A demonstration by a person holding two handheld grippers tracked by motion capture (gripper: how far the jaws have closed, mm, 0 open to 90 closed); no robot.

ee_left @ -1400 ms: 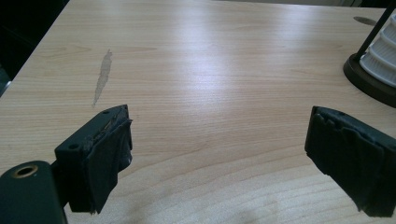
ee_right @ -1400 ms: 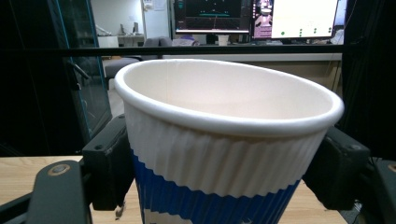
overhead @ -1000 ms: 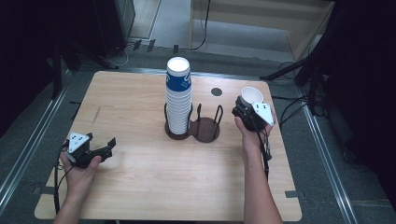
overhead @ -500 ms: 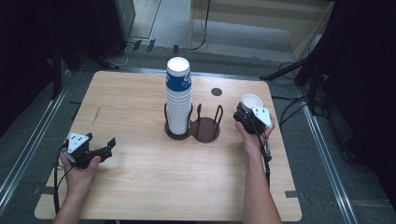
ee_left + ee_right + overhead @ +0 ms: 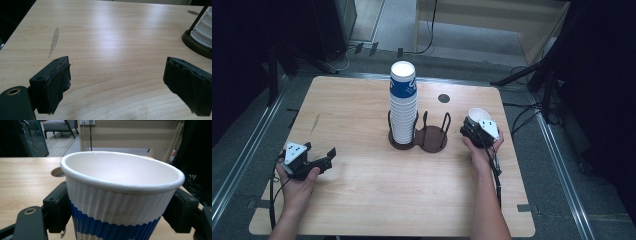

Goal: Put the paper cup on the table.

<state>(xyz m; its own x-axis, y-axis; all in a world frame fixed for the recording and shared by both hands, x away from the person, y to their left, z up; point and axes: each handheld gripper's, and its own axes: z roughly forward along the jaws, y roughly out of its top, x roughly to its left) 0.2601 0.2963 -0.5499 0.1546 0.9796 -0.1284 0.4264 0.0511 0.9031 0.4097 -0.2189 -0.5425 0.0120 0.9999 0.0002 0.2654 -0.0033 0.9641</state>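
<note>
A white and blue ribbed paper cup [image 5: 117,195] stands upright between the jaws of my right gripper [image 5: 120,207], which is shut on it. From above, that cup [image 5: 477,115] and right gripper [image 5: 473,129] sit at the table's right, just right of a dark two-ring cup holder [image 5: 432,137]. A tall stack of paper cups [image 5: 403,102] stands in the holder's left ring; its right ring is bare. My left gripper [image 5: 321,157] rests open near the table's front left, with only bare wood between its jaws [image 5: 117,87].
The wooden table [image 5: 362,110] has a round cable hole [image 5: 443,98] behind the holder and a scuff mark [image 5: 53,41] on the left. The holder's base [image 5: 197,45] shows at the right edge of the left gripper view. Dark floor and cables surround the table.
My right gripper with the cup has drifted slightly down and toward the table's front. The left gripper has stayed still.
</note>
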